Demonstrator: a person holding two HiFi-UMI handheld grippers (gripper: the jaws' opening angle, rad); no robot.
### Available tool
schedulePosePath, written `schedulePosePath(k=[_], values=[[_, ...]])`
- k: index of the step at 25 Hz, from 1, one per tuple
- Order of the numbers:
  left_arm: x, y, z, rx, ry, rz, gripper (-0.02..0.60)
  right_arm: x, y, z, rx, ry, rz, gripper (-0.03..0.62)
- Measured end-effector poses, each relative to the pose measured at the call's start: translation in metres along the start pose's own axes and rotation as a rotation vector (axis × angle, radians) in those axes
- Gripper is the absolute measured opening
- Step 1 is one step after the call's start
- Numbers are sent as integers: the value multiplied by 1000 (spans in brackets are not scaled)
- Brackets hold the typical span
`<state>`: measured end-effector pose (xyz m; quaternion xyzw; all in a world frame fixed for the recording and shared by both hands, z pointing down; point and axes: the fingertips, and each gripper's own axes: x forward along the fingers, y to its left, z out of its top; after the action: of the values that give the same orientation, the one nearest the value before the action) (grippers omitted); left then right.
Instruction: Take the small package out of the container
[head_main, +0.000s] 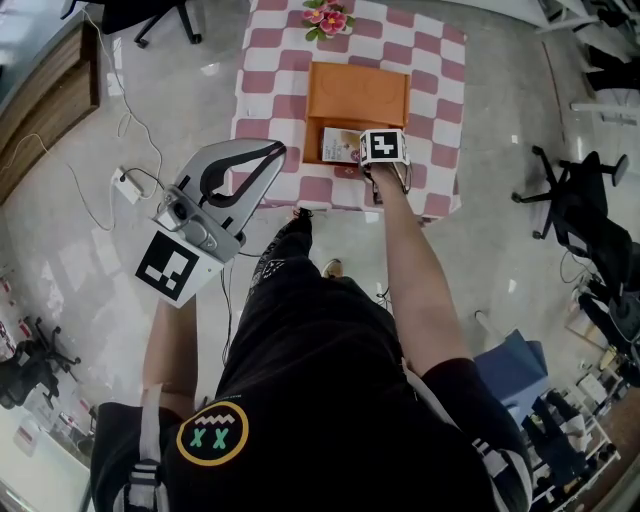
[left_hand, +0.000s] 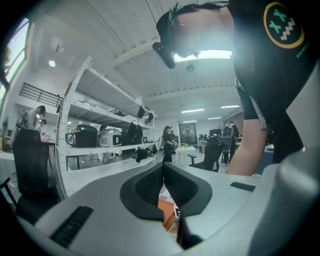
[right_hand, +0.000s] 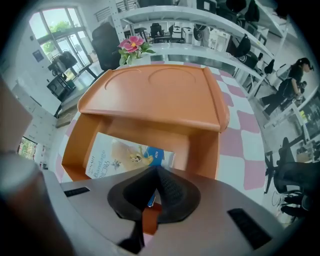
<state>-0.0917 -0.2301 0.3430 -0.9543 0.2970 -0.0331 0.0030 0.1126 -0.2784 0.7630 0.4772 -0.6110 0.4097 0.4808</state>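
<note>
An orange container (head_main: 357, 95) with its lid swung back stands on the pink-and-white checked table (head_main: 440, 120). Inside lies the small package (right_hand: 127, 155), flat and white with a blue corner; it also shows in the head view (head_main: 338, 145). My right gripper (right_hand: 157, 170) is shut, its tips over the package's near edge at the container's front wall; a grip on it does not show. In the head view that gripper's marker cube (head_main: 382, 146) hides the jaws. My left gripper (head_main: 277, 150) is shut and empty, held in the air left of the table.
A vase of pink flowers (head_main: 328, 18) stands at the table's far edge behind the container. Cables and a power adapter (head_main: 130, 185) lie on the floor to the left. Black office chairs (head_main: 580, 200) stand to the right.
</note>
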Motion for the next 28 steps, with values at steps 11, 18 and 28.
schedulePosePath(k=[11, 18, 28], values=[[2, -1, 3, 0, -5, 1, 18, -30, 3, 18, 39, -111, 108, 18], [5, -9, 7, 3, -17, -9, 18, -57, -6, 27, 89, -212, 168, 18], [-1, 0, -6, -38, -13, -1, 18, -39, -3, 18, -64, -272, -28, 64]])
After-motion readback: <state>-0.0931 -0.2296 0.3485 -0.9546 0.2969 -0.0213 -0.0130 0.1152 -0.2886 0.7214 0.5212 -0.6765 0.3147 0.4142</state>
